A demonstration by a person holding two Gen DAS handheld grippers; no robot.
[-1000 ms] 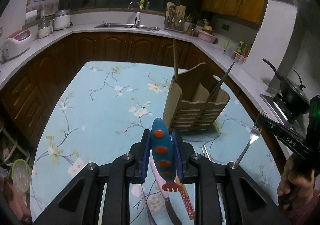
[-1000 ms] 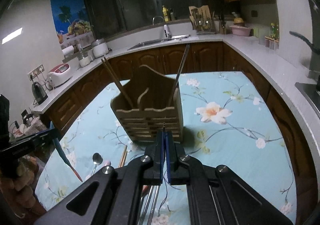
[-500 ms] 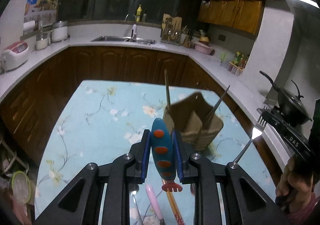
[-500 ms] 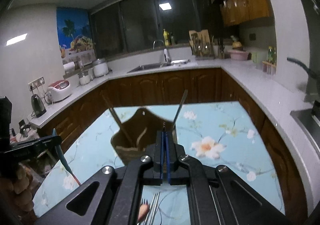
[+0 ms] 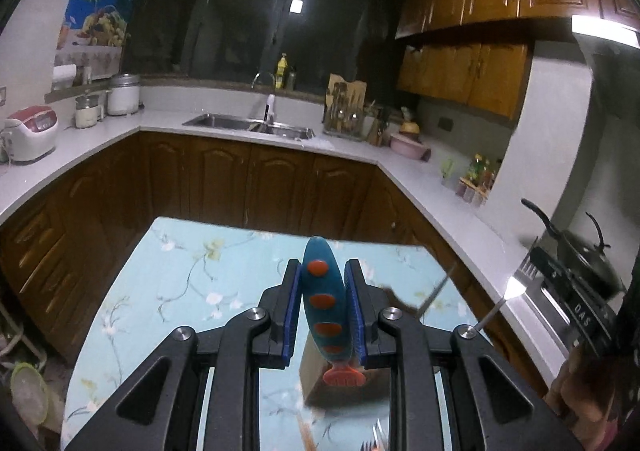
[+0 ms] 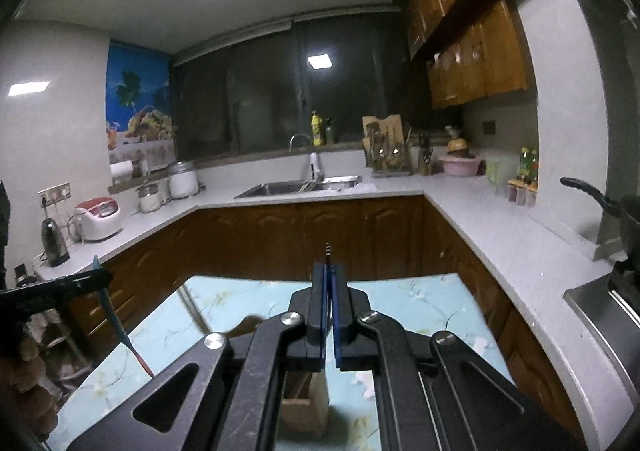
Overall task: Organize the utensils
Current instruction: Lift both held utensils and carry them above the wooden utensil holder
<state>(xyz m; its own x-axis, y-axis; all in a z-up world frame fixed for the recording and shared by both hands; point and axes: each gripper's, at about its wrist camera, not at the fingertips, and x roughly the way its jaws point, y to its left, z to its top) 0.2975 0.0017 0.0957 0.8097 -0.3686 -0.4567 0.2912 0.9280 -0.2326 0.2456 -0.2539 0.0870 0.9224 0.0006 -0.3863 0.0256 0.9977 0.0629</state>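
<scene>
My left gripper (image 5: 323,293) is shut on a blue utensil with orange spots (image 5: 325,303), held up above the table. It also shows at the left of the right wrist view (image 6: 116,325). My right gripper (image 6: 328,291) is shut on a metal fork, seen edge-on between the pads (image 6: 328,253); its tines show at the right of the left wrist view (image 5: 516,285). The wooden utensil holder (image 5: 344,387) stands on the table below both grippers, mostly hidden by them (image 6: 304,407). A metal utensil (image 5: 436,291) sticks out of it.
The floral blue tablecloth (image 5: 192,283) covers the table. More loose utensils (image 5: 374,437) lie near its front edge. Brown cabinets and a white counter with a sink (image 5: 248,123) ring the room. A black pan (image 5: 580,251) sits on the stove at right.
Both grippers have lifted and tilted up with their utensils. The holder has dropped from mid-frame to low in both views, under the grippers.
</scene>
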